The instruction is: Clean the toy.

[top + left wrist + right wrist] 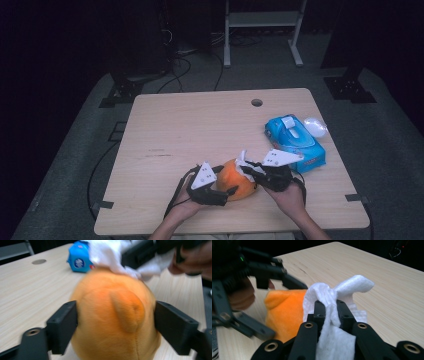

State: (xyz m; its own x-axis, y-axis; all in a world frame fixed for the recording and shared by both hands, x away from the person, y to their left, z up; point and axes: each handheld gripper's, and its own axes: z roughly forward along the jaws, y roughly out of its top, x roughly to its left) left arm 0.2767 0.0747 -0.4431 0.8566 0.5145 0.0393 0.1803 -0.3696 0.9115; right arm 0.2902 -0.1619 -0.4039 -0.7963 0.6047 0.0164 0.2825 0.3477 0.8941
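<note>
Toy (112,317) sits clamped between the left gripper's (115,322) spread jaws, steadied so the right gripper (329,308), pinching a wipe (337,293), can rub it.

Both tongs are matte black, the left tongs (220,192) and right tongs (252,170) each topped by a grey three-cornered plate; brass-ringed screw holes behind the jaws, black cables trailing.
</note>
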